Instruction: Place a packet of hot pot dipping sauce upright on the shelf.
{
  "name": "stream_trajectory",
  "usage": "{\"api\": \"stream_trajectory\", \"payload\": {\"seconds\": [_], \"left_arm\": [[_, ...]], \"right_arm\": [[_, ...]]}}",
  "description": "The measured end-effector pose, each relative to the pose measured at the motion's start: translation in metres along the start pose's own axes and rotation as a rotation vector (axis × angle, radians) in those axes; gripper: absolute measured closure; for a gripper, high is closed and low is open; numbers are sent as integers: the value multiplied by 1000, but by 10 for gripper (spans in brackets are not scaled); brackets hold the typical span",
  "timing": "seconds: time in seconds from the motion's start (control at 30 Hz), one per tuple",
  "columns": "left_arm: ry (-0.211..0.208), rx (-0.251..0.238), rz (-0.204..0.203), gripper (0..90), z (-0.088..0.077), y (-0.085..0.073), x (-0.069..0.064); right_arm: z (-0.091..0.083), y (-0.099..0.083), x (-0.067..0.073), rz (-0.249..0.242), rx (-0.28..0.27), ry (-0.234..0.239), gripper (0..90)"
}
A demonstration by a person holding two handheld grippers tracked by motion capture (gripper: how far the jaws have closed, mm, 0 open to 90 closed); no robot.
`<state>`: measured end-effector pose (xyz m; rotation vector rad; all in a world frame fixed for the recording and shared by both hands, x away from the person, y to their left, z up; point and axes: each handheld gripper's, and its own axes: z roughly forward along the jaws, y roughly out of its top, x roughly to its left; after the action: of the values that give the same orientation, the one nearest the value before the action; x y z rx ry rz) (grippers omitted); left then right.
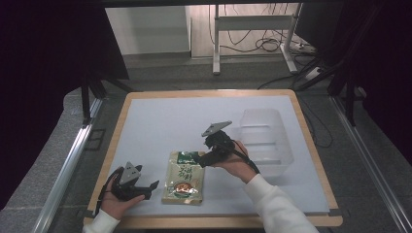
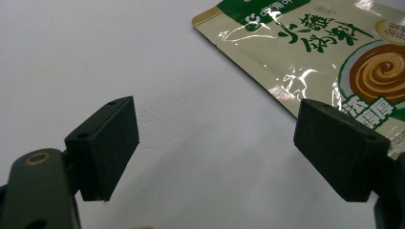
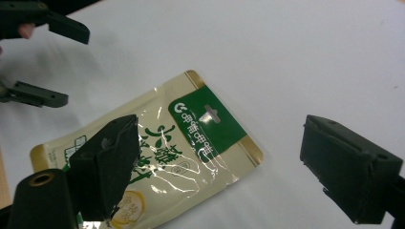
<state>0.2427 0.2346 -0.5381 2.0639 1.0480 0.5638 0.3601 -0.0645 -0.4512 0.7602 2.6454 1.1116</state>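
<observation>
Both our black two-jaw grippers, left and right, gape empty beside the flat beige-and-green foil sachet; we judge nothing grasped yet; the clear plastic tub waits.

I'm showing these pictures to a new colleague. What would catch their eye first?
Probably the glossy beige-and-green food pouch, lying flat near the front of the white table. The right gripper hangs open over its top edge, and the left gripper waits open beside it. A clear plastic bin stands to the right.
</observation>
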Motion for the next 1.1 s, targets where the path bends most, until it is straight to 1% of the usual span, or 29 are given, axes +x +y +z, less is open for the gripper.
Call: {"api": "stream_trajectory", "payload": {"seconds": [0.1, 0.2, 0.4, 0.47, 0.57, 0.7, 0.8, 0.87, 0.93, 0.97, 1.1], "left_arm": [[-1, 2, 2, 154, 0, 0, 0], [-1, 2, 2, 154, 0, 0, -1], [-3, 4, 2, 154, 0, 0, 0], [-3, 7, 6, 154, 0, 0, 1], [-6, 5, 3, 154, 0, 0, 0], [-7, 0, -2, 154, 0, 0, 1], [-6, 1, 2, 154, 0, 0, 1], [-8, -2, -1, 154, 0, 0, 0], [-9, 1, 0, 154, 0, 0, 1], [-9, 1, 0, 154, 0, 0, 1], [-8, -1, -2, 154, 0, 0, 1]], "right_arm": [[10, 1, -3, 17, 30, -3, 113], [23, 2, -9, 40, 71, 22, 113], [45, 2, -16, 54, 131, 33, 114], [51, 3, -19, 69, 144, 41, 114], [57, 3, -20, 62, 141, 43, 114], [64, 3, -23, 74, 164, 48, 116], [70, 2, -26, 87, 182, 51, 120], [73, 0, -27, 80, 181, 47, 131], [77, -3, -26, 73, 202, 45, 132], [79, -5, -25, 62, 210, 42, 133], [82, -9, -21, 44, 221, 45, 146]]}}
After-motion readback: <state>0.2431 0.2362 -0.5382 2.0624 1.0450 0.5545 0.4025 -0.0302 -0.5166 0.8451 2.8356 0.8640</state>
